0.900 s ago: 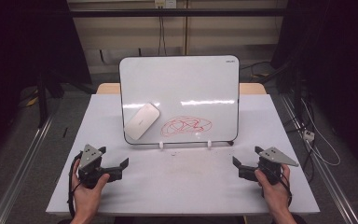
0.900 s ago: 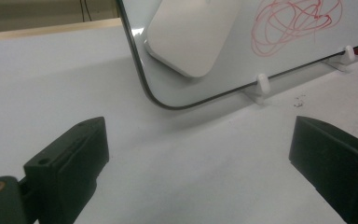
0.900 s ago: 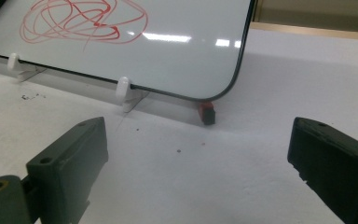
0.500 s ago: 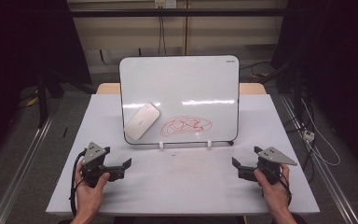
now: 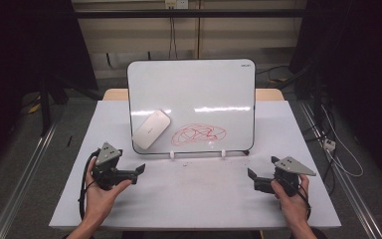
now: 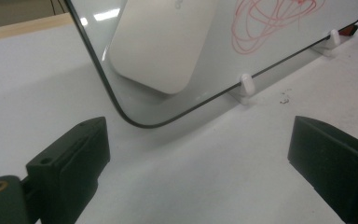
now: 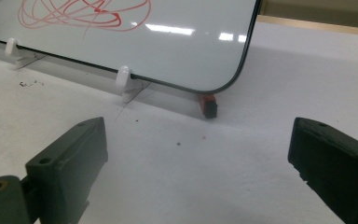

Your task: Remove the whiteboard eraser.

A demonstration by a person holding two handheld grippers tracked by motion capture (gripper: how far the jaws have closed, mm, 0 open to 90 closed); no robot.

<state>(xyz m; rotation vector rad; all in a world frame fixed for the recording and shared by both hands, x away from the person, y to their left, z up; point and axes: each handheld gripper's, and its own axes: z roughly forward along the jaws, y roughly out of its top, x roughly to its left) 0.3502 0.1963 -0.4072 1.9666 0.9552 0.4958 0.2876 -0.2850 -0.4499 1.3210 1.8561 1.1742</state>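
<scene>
A whiteboard leans upright on white clips at the table's middle. It carries a red scribble and a white eraser stuck to its lower left. My left gripper rests low over the table at the front left, aimed at the board's lower left corner. Its jaws stand wide open with nothing between them. In the left gripper view the eraser and the scribble lie just beyond that gripper. My right gripper is at the front right, open and empty.
The white table has small dark specks in front of the board. A small red and black piece sits under the board's right corner. White clips hold the board's lower edge. Dark floor and cables surround the table.
My left gripper has edged slightly right and toward the board. The right gripper, board and eraser have stayed put.
</scene>
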